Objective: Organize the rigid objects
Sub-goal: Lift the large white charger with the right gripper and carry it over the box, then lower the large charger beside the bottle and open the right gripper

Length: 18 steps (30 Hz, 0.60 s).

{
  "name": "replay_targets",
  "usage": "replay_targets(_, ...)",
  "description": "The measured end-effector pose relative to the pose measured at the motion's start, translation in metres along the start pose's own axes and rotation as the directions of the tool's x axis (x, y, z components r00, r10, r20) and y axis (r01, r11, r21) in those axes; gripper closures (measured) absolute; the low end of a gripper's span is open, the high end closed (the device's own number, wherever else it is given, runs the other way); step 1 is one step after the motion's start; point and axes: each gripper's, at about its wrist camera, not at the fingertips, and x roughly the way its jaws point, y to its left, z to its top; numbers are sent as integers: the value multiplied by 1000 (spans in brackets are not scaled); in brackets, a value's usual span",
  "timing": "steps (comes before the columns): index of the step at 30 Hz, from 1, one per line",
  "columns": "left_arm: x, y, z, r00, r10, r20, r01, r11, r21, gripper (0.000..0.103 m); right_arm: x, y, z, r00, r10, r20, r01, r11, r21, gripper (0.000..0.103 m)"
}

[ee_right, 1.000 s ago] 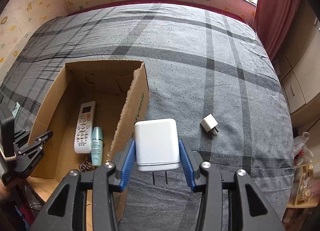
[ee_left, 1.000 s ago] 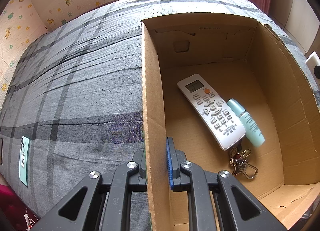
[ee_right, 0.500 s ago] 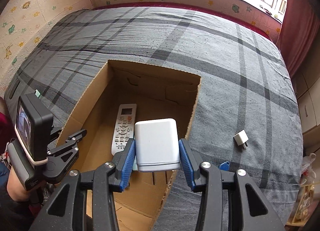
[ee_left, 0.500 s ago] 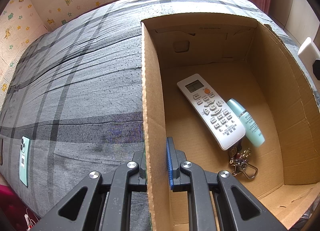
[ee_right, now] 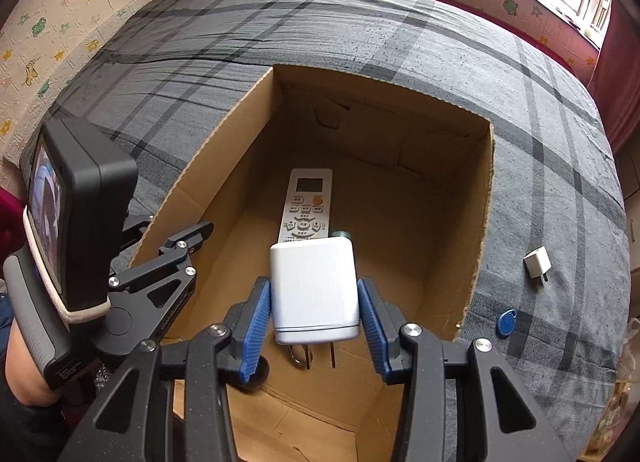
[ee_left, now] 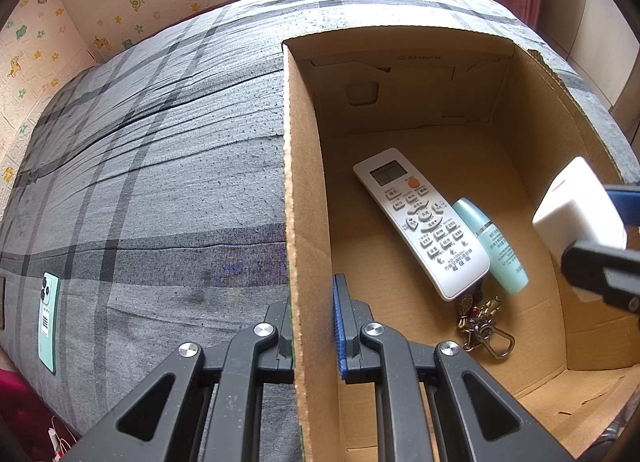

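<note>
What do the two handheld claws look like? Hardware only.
Both the left claw and the right claw have black, triangular cut-out finger frames with silver bolts and blue ribbed pads. The left unit has a grey handle and a black screen module.

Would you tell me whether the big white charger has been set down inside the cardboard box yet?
Not yet. The big white charger is clamped between the right gripper fingers, above the open cardboard box, prongs pointing down.

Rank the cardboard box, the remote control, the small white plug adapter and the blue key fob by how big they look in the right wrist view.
1. cardboard box
2. remote control
3. small white plug adapter, on the bedspread
4. blue key fob, looks about the same as the adapter; too close to rank firmly.
</note>
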Motion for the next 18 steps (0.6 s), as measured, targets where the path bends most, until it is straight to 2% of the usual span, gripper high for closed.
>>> replay_targets(18, -1, -1, 0, 1000, 1, 0, -1, 1000, 0, 89, 60, 16, -21, 986, -9, -166, 8, 1000, -9, 56)
